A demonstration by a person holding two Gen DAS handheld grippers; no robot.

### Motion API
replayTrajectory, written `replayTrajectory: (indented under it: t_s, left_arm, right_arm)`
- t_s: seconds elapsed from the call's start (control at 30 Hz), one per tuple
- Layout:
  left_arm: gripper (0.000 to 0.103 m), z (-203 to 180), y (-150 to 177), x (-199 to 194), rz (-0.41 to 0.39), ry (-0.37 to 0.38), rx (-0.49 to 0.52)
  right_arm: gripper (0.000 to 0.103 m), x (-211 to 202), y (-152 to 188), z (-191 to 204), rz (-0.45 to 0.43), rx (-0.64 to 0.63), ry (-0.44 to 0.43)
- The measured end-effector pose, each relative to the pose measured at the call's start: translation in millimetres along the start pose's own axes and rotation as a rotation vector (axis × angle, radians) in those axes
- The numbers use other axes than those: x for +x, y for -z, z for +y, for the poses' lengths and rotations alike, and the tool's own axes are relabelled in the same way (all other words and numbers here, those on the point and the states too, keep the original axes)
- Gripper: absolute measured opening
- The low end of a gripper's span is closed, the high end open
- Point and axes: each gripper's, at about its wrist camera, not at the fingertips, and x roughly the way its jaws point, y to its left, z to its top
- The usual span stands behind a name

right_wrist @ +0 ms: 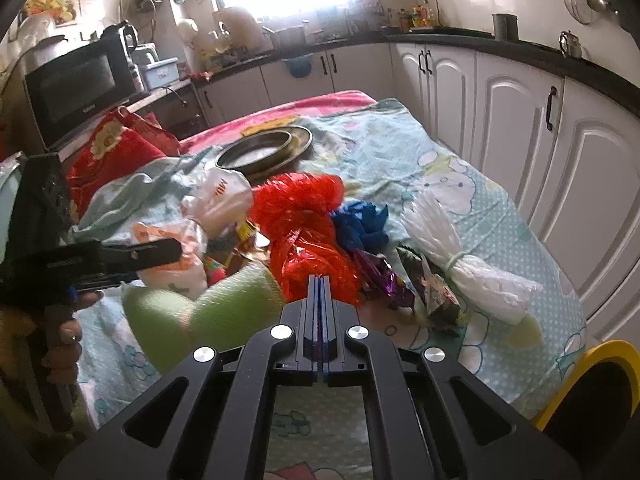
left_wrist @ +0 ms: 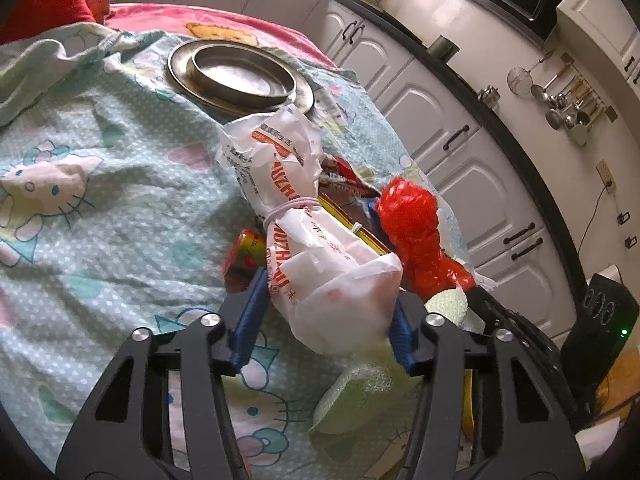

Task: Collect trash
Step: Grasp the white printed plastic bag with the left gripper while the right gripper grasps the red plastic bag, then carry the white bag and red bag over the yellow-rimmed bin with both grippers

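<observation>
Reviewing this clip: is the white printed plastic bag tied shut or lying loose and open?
Tied shut. In the left wrist view a white elastic band cinches the white printed bag around its middle, bunching the plastic.

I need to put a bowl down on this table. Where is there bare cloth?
Free: the cloth left of the white printed bag, and the stretch between the metal plate and the cabinets. Crowded: the middle, around the red bag, blue bag and wrappers.

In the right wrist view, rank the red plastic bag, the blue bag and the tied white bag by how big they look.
1. red plastic bag
2. tied white bag
3. blue bag, partly hidden by the red one.
</observation>
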Motion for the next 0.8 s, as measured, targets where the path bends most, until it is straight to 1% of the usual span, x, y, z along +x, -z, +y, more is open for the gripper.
replayTrajectory:
  t_s: [0.17, 0.3, 0.6, 0.8]
  left_arm:
    - [0.034, -4, -3, -12, -0.045, 0.0, 0.026]
    - [0.03, -10, -5, -23, -0.084, 0.003, 0.041]
    - [0.028, -23, -9, -49, -0.163, 0.017, 0.084]
    - [0.027, -37, -6, -59, -0.186, 0.044, 0.116]
  right_arm:
    - [0.001, -11, -5, 6, -0.047, -0.009, -0.015]
    - [0.001, -21, -8, 9, -0.09, -0.012, -0.017]
    - [0.001, -48, -19, 7, -0.189, 0.005, -0.034]
    - [0.001, -70, -24, 5, -0.236, 0.013, -0.033]
